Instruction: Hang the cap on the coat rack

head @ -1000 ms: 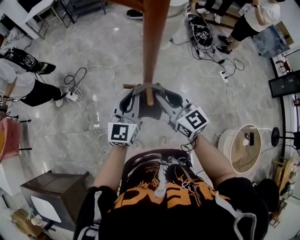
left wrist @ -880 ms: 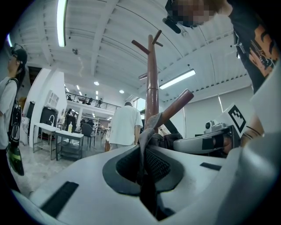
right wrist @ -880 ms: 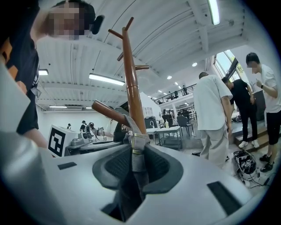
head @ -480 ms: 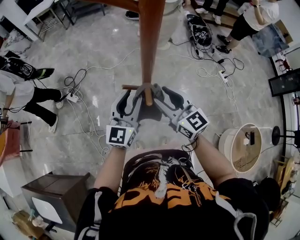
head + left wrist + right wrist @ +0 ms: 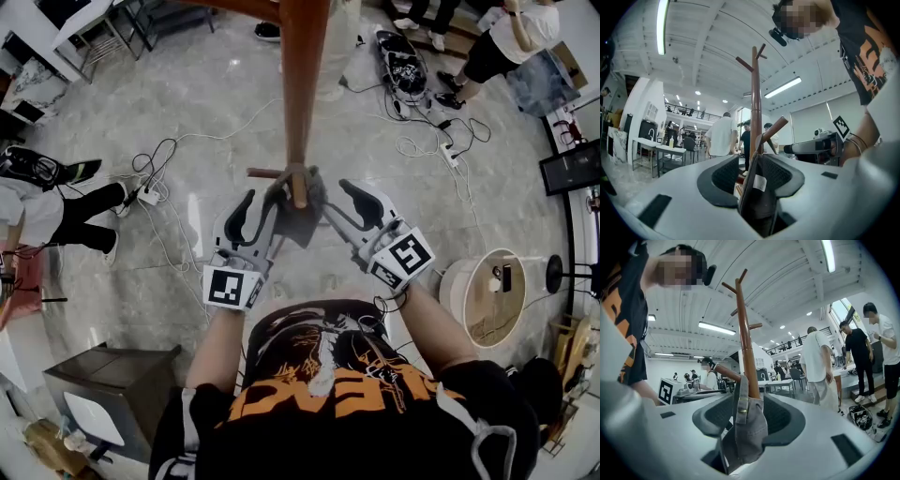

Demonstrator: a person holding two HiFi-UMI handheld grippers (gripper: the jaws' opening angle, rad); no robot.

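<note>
A grey cap (image 5: 300,214) hangs by its back strap on a low peg (image 5: 298,190) of the wooden coat rack (image 5: 305,84). My left gripper (image 5: 262,200) is just left of the cap, open, and its pads do not press the cloth. In the left gripper view the cap (image 5: 759,197) droops in the gap between the jaws, with the rack pole (image 5: 754,108) behind. My right gripper (image 5: 340,200) is just right of the cap and its jaws are opening. The cap (image 5: 750,427) hangs loose between them in the right gripper view, strap over the peg (image 5: 726,372).
Cables and a power strip (image 5: 145,192) lie on the stone floor around the rack. A round side table (image 5: 483,291) stands at the right and a dark box (image 5: 103,375) at the lower left. People stand at the far right (image 5: 506,37) and left edge (image 5: 56,202).
Both grippers have opened and let go of the cap. They have drawn back and apart, towards me. The cap stays on the peg.
</note>
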